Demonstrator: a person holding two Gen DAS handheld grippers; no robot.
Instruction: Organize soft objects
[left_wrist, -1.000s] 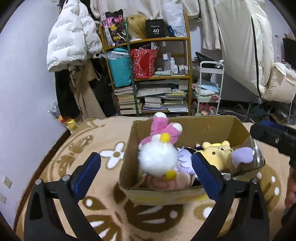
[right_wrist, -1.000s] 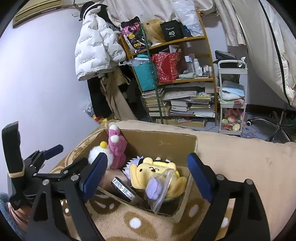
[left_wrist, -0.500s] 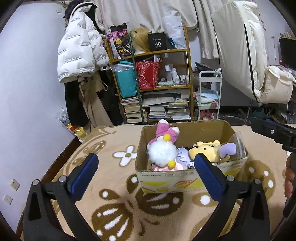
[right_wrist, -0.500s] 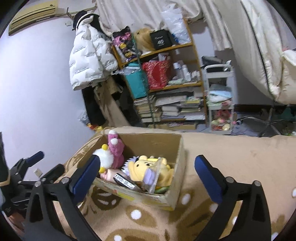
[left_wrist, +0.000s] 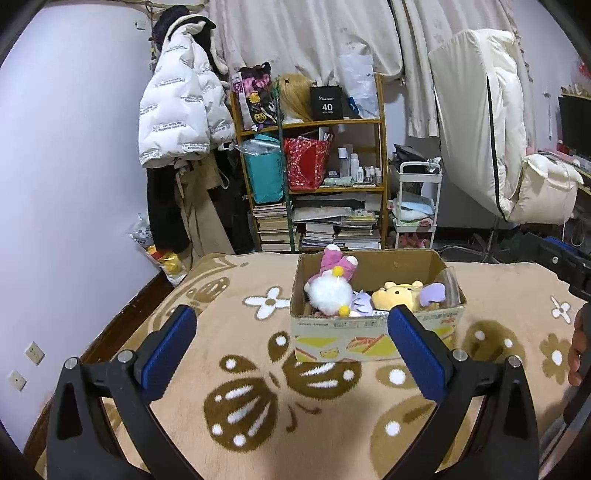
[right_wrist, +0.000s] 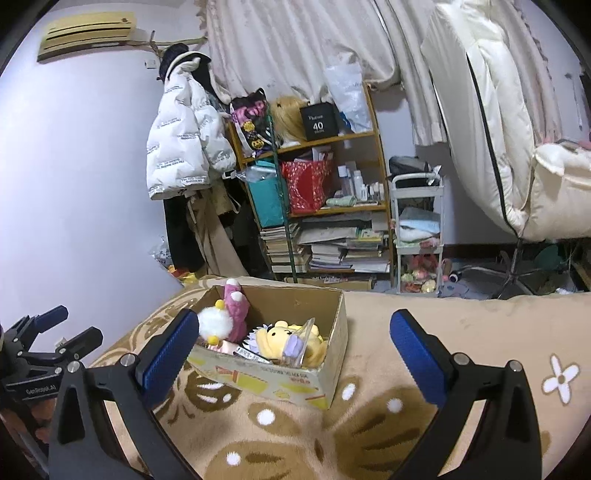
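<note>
I am holding the left gripper (left_wrist: 288, 343) with its jaws spread wide and nothing between them, above the brown flower-patterned blanket (left_wrist: 258, 369). The cardboard box (left_wrist: 369, 332) is sitting ahead of it and apart from both blue pads, its near wall showing just beyond the right-hand pad. Inside the box, going left to right, I am seeing a white fluffy plush (left_wrist: 327, 295) with a pink plush (left_wrist: 334, 260) standing behind it, then a yellow bear plush (left_wrist: 397, 295), then a lilac piece inside clear wrapping (left_wrist: 437, 291). A hand (left_wrist: 578, 347) is showing at the far right edge.

I am holding the right gripper (right_wrist: 293, 350) equally wide and empty. From here the same box (right_wrist: 295, 376) is lying between and beyond the pads, nearer the left one, which is overlapping the white plush (right_wrist: 216, 325) in view; whether they touch I cannot tell.

As for writing, the left gripper's frame at the left edge of the right view is reading "GenRobot.AI". A black box (right_wrist: 319, 122) on the shelf (right_wrist: 373, 136) is showing "40", with a smaller line above it too fine to read. The white jacket (right_wrist: 181, 136) is carrying rows of print I cannot make out. The cardboard box's label strip is illegible.
</note>
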